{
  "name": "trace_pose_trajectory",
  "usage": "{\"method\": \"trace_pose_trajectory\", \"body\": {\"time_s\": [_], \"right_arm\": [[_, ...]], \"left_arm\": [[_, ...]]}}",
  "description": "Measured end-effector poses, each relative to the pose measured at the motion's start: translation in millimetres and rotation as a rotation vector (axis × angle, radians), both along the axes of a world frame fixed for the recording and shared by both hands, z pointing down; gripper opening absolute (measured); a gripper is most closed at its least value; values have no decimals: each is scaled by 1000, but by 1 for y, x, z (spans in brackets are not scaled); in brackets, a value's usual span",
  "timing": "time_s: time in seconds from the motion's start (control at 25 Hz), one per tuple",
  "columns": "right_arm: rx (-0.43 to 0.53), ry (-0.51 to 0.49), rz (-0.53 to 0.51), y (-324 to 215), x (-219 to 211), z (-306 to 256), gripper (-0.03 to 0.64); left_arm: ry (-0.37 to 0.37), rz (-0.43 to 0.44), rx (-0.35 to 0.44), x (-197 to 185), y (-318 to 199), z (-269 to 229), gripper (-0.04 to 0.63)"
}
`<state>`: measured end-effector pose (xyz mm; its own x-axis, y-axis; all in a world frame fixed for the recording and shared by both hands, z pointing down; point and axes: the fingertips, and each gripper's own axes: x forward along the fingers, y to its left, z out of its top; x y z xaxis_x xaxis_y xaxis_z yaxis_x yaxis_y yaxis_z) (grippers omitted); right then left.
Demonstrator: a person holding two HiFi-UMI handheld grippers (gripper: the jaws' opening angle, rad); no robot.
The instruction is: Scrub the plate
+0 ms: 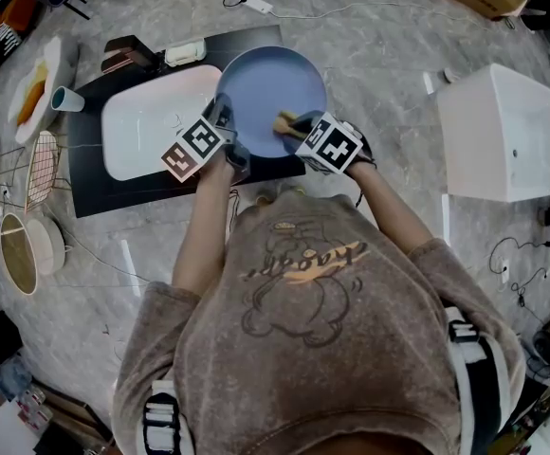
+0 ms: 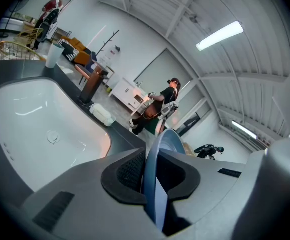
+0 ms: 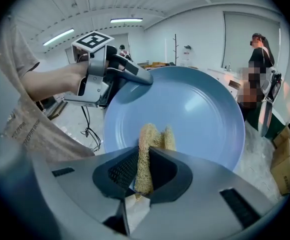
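A round blue plate point(image 1: 270, 93) is held tilted above the black mat, beside the white sink basin. My left gripper point(image 1: 220, 131) is shut on the plate's near-left rim; in the left gripper view the plate's edge point(image 2: 157, 159) runs between the two pads. My right gripper point(image 1: 289, 126) is shut on a tan loofah scrubber point(image 1: 283, 121), whose tip touches the plate's face near the lower right. In the right gripper view the loofah scrubber point(image 3: 147, 151) sticks out from between the jaws against the blue plate point(image 3: 195, 116), with the left gripper point(image 3: 137, 79) at the plate's upper left.
A white sink basin point(image 1: 147, 121) sits in the black mat point(image 1: 95, 192). A cup point(image 1: 66, 100), a soap dish point(image 1: 185, 53) and a dark faucet point(image 1: 128, 55) stand around it. A white box point(image 1: 507, 131) lies to the right. Racks and bowls point(image 1: 24, 235) line the left.
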<state>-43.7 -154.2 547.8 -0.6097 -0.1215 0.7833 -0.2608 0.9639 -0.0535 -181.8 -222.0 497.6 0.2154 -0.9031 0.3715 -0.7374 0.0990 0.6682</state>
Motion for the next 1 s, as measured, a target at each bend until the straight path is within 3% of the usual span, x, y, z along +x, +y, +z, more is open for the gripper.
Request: {"method": "trace_pose_trajectory", "body": {"time_s": [0.52, 1.0], "right_arm": [[-64, -91, -96, 28, -50, -14, 57], [-56, -193, -69, 9, -66, -36, 57]], "left_arm": [[28, 42, -2, 22, -2, 1, 51], [48, 49, -22, 29, -3, 9, 49]]}}
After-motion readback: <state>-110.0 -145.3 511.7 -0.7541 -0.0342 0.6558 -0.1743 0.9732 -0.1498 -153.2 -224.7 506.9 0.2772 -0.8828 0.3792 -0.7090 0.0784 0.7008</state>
